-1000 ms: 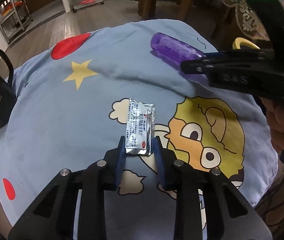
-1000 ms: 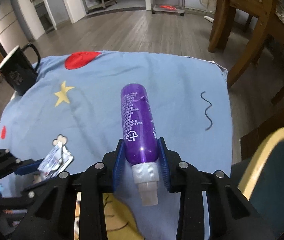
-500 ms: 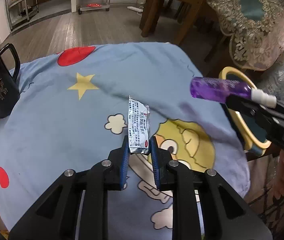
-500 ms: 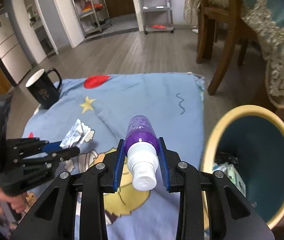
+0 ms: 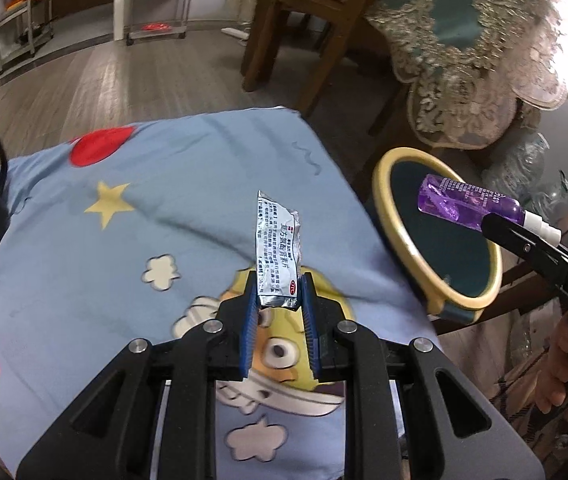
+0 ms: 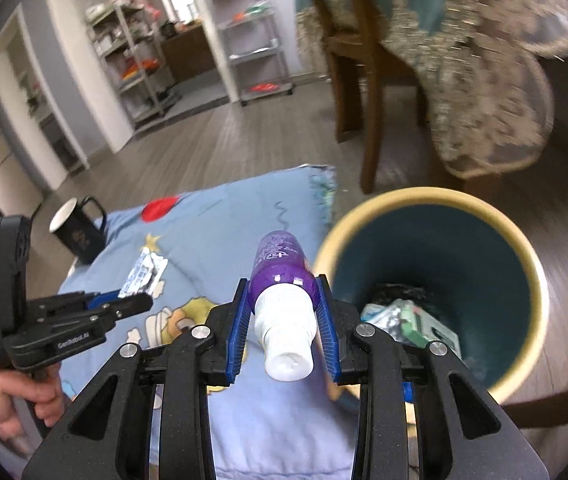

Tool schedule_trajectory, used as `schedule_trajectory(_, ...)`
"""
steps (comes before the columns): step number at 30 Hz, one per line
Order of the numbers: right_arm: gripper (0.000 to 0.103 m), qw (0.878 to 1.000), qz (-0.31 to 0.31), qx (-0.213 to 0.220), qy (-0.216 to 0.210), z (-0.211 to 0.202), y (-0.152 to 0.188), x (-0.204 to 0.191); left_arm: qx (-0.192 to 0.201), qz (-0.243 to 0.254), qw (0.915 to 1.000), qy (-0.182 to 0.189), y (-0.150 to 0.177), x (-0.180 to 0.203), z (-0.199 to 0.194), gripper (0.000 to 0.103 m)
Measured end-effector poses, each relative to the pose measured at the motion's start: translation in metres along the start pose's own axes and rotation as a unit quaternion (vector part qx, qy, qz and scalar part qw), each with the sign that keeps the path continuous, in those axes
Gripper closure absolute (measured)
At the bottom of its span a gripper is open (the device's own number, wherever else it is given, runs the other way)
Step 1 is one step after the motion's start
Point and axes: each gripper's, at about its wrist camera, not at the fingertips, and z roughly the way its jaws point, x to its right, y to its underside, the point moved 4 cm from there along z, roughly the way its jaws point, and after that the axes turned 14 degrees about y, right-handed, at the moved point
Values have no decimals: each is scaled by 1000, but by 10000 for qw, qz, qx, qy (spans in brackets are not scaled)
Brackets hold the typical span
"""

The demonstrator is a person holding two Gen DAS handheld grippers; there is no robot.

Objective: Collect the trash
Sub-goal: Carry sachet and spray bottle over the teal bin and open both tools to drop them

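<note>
1. At far left: a black ceramic mug with a white inside (image 6: 77, 232), standing upright on the light-blue cartoon-print cloth (image 5: 187, 184) near its left edge, well apart from both grippers.
2. On the cloth itself: printed red dots, a yellow star, white clouds and a yellow cartoon face; otherwise bare beneath the raised tools.
3. Left gripper (image 5: 276, 300): blue pads clamped on the lower end of a silver foil medicine sachet with printed text (image 5: 277, 254), held clear above the cloth.
4. Sachet's long axis: running away from the gripper along the fingers, free end up and forward, leaning slightly left in the left wrist view.
5. Right gripper (image 6: 284, 312): blue pads clamped on the shoulder of a purple translucent plastic bottle with a white pump cap (image 6: 284, 292), lifted off the cloth.
6. Bottle's long axis: in line with the fingers, white cap toward the camera, rounded base pointing forward; in the left wrist view, lying nearly level above the bin's mouth.
7. At right: a round dark-teal waste bin with a cream rim (image 6: 532, 280), just beside the cloth's right edge, crumpled wrappers already at its bottom.
8. Behind the bin: wooden chair legs (image 6: 368, 128) and a lace-edged tablecloth (image 5: 484, 60) hanging close over that side.
</note>
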Motion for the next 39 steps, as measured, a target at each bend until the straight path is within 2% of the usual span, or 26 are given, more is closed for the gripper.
schedule_trajectory(10, 69, 9974, 630, 121, 329, -12, 2, 55, -54, 446, 9984, 332, -12, 60, 23, 84)
schedule_trajectory(24, 69, 9909, 1143, 243, 675, -28, 7, 96, -240, 780, 9940, 727, -32, 124, 71, 84)
schedule_trajectory(31, 69, 9875, 1313, 250, 840, -29, 9, 109, -366, 872, 9922, 808, -35, 144, 95, 83)
schedule_trajectory(39, 69, 9842, 1475, 183, 963, -26, 13, 119, -560, 839, 9919, 771, -32, 146, 119, 83)
